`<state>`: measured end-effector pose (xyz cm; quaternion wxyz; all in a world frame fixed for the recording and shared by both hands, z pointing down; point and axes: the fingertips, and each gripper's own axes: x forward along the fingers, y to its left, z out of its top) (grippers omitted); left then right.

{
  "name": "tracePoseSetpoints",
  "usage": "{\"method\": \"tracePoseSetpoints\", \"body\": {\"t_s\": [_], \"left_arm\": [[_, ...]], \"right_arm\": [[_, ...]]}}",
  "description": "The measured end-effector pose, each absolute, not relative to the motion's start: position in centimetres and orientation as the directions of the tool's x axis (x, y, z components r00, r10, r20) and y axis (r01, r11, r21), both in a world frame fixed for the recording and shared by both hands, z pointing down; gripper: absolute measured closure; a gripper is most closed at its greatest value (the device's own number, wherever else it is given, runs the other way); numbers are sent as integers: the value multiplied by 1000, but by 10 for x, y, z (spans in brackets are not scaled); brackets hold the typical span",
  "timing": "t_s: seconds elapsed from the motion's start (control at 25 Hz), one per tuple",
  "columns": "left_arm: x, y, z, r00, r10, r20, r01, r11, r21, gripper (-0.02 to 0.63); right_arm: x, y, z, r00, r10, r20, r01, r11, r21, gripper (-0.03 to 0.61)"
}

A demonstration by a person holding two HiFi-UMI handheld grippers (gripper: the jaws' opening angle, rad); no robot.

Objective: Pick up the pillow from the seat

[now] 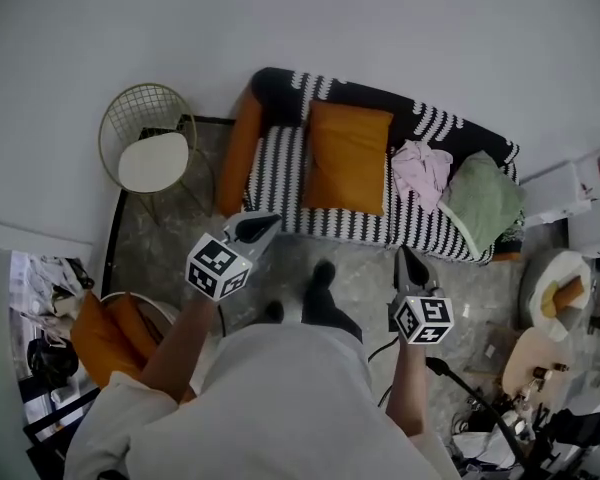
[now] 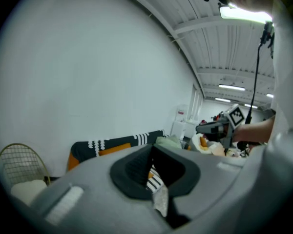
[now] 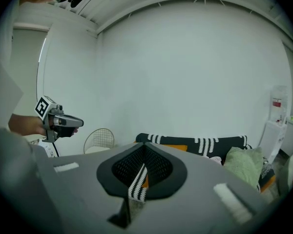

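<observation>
1. Your L gripper [image 1: 262,224]: jaws pressed together, nothing between.
2. Your R gripper [image 1: 408,261]: same, shut & empty.
3. Orange pillow [image 1: 347,156] lies on striped sofa seat [image 1: 280,173], 12 o'clock in head view, apart from both grippers.

Nothing legible anywhere: no words, brands or numbers. Only black-and-white square marker patterns on the cubes of the left gripper [image 1: 268,221] and right gripper [image 1: 403,253], lower middle of the head view. Red label [image 3: 276,103] on the white dispenser [image 3: 277,128], right edge of the right gripper view, too small to read.
</observation>
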<state>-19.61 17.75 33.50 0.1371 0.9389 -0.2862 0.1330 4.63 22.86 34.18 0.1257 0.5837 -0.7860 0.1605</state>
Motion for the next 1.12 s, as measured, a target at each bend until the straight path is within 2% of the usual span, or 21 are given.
{"method": "tracePoseSetpoints", "body": {"t_s": [1.12], "left_arm": [[-52, 24, 359, 711, -583, 392, -682, -707, 185, 614]], "right_arm": [[186, 41, 381, -441, -787, 431, -896, 411, -167, 574]]}}
